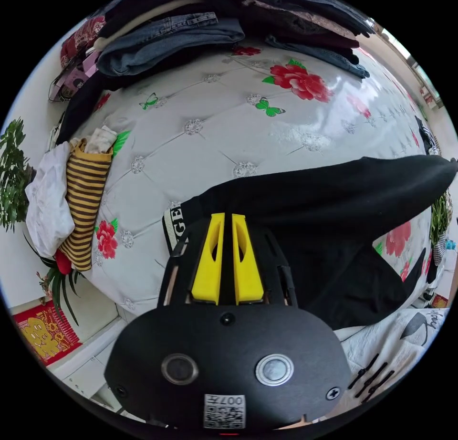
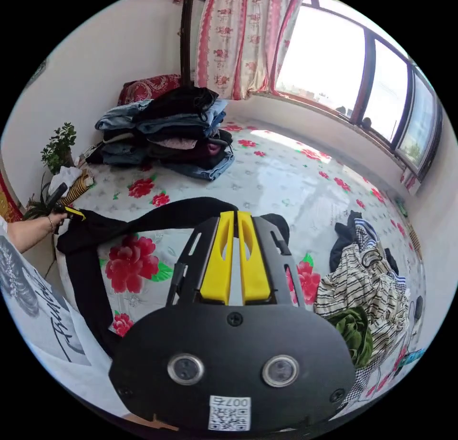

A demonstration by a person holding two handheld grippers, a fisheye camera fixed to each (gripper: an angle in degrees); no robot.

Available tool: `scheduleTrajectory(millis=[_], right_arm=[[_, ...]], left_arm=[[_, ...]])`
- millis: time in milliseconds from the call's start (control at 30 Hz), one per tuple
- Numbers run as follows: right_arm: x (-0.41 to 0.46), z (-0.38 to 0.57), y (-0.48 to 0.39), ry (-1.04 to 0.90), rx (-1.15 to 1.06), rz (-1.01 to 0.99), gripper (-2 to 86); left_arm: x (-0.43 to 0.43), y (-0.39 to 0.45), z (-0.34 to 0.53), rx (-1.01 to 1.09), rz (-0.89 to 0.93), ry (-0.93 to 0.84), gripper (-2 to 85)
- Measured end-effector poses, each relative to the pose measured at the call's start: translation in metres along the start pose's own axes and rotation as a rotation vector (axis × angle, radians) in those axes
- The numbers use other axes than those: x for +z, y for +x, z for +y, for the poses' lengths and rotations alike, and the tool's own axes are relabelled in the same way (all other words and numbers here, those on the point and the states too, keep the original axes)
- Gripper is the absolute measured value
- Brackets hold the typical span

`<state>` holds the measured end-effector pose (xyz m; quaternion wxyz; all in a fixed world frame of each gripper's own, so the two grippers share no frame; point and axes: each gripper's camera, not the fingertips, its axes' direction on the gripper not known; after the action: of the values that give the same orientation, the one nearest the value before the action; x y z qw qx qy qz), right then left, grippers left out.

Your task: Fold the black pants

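The black pants (image 1: 334,211) are stretched in a long band across the floral bed cover (image 1: 229,139), white-lettered waistband (image 1: 172,223) on the left. My left gripper (image 1: 228,216) has its yellow jaws closed together on the fabric by the waistband. In the right gripper view the pants (image 2: 157,215) run from the left gripper (image 2: 71,214), held in a person's hand (image 2: 55,219), over to my right gripper (image 2: 236,214), whose yellow jaws are closed on the other end. Part of the pants hangs down over the bed's edge (image 2: 86,277).
A stack of folded jeans and dark clothes (image 2: 167,134) stands at the back of the bed. A heap of unfolded striped and green clothes (image 2: 367,292) lies at the right. A yellow-brown striped garment (image 1: 86,196) and white cloth (image 1: 45,201) lie beside a plant (image 1: 12,172).
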<state>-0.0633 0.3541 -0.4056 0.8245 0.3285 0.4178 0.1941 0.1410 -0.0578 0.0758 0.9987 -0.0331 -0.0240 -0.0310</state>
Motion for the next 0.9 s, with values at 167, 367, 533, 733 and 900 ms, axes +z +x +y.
scheduleTrajectory(millis=[167,367,533,733,900], right_arm=[[0.048,0.082,0.014,-0.342,0.106,0.118,-0.1],[0.073,0.128,0.024,-0.420,0.290,0.028,0.4],[0.128,0.083,0.002,-0.410,0.134,0.004,1.2],[0.210,0.084,0.005,-0.510,0.076,-0.033,0.8],[0.228,0.093,0.049,-0.580,0.107,0.203,0.0]], left_arm=[[-0.003,0.001,0.000,-0.016,-0.007,0.048,2.3],[-0.014,-0.008,0.002,-0.037,0.005,0.068,3.2],[-0.055,-0.021,0.020,-0.124,0.008,0.243,-0.4],[-0.028,-0.036,0.022,-0.123,-0.031,0.096,-0.8],[-0.019,-0.039,0.010,-0.072,-0.067,0.151,-0.9]])
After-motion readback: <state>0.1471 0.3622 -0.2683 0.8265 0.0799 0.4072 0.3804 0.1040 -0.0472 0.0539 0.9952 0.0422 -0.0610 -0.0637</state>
